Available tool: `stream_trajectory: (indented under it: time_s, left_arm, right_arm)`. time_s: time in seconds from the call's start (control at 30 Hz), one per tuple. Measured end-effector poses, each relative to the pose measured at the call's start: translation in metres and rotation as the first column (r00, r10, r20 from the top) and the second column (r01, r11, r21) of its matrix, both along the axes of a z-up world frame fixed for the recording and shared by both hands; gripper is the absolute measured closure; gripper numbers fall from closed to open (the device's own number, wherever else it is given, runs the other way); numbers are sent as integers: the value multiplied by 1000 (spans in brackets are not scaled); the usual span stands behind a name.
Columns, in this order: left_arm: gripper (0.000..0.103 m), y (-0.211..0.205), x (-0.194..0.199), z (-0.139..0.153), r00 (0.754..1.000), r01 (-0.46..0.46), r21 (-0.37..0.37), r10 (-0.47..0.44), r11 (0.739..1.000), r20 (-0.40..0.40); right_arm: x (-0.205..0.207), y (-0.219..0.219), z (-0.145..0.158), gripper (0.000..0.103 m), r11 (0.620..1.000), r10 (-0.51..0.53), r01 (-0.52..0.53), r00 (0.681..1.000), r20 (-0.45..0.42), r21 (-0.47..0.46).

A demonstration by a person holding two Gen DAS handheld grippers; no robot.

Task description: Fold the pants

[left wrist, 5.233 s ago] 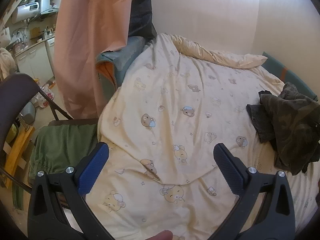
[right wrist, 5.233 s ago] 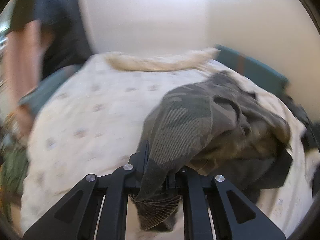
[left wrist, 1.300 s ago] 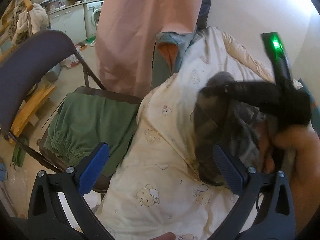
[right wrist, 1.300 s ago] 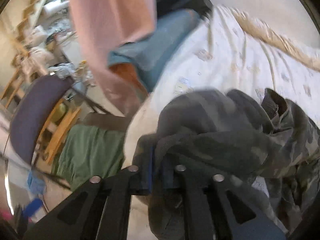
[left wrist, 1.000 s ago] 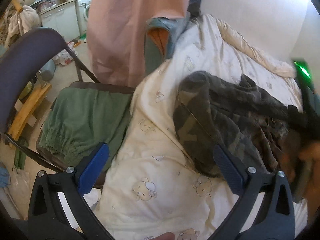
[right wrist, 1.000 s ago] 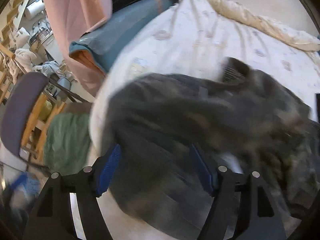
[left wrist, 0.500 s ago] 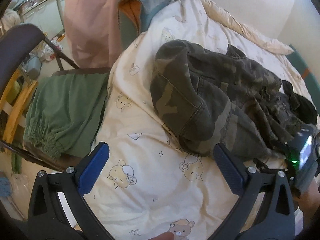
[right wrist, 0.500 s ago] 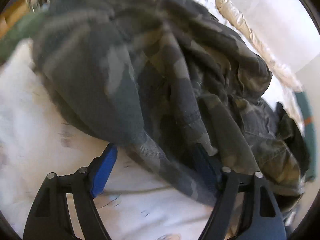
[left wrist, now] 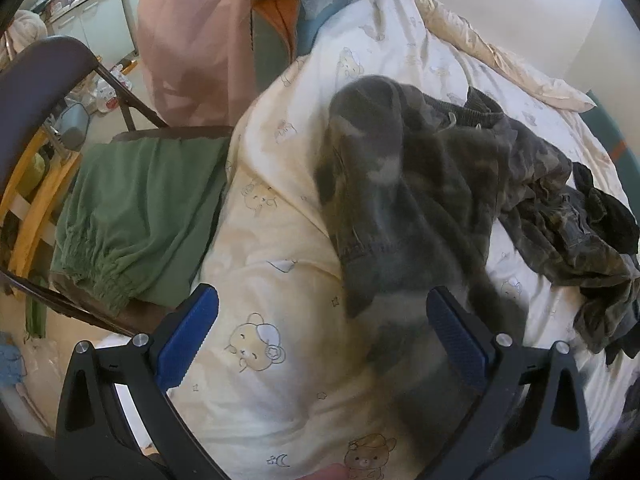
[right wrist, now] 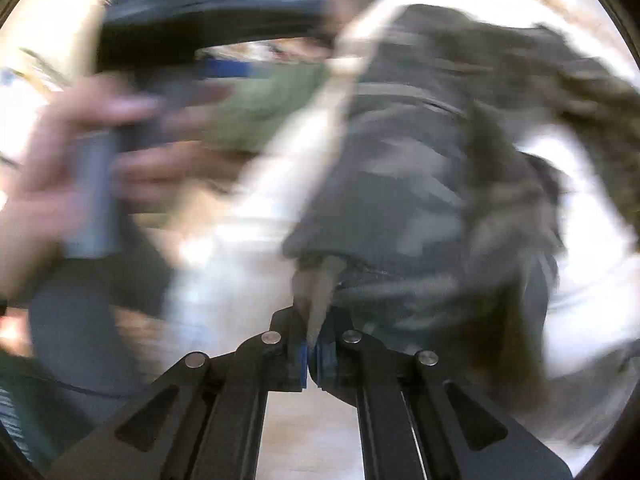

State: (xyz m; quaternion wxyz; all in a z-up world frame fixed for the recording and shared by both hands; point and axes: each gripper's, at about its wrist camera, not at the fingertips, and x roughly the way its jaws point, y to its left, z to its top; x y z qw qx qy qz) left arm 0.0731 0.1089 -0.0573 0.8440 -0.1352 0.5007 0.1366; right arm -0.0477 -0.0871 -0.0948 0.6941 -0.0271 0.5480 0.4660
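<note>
Right tool [right wrist: 310,350]: pinched shut on edge of camo pants [right wrist: 420,184], view blurred.
Left tool [left wrist: 320,328]: spread wide, holds nothing, over bed [left wrist: 280,380].
Pants [left wrist: 420,184]: camo, crumpled, partly lifted, rest bunched on bed.
Chair [left wrist: 48,72]: beside bed w/ green garment [left wrist: 132,208].

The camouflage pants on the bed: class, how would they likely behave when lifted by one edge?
The camouflage pants lie crumpled on the duvet, so probably floppy. The right gripper pinches one edge and the cloth trails, so most would likely sag. The thick seams suggest moderate weight.
</note>
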Motion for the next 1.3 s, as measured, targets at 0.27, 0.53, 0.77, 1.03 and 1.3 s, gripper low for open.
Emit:
stream_trajectory:
  time_s: [0.27,0.53,0.77,1.03,1.3]
  left_arm:
    - [1,22,-17,-1,999,-41,-90,41,995,-2]
    - [1,-48,-36,-24,990,115,-99,-122,988,-70]
    - [0,-130,-35,-60,943,292,-37,-294,956,-156]
    - [23,-203,-31,-109,852,493,155,-439,856,-286]
    - [85,-201,-25,-119,876,444,153,-393,883,-279]
  right_arm:
    - [-9,13,-22,25,996,-54,44,991,-124,-83]
    - [34,-130,39,23,863,-483,494,868,114,-104]
    - [92,-296,46,23,409,-814,889,457,358,-204]
    - [146,-352,-2,23,341,-778,890,448,440,-304]
    - [168,-338,-15,63,351,-699,865,497,513,-360]
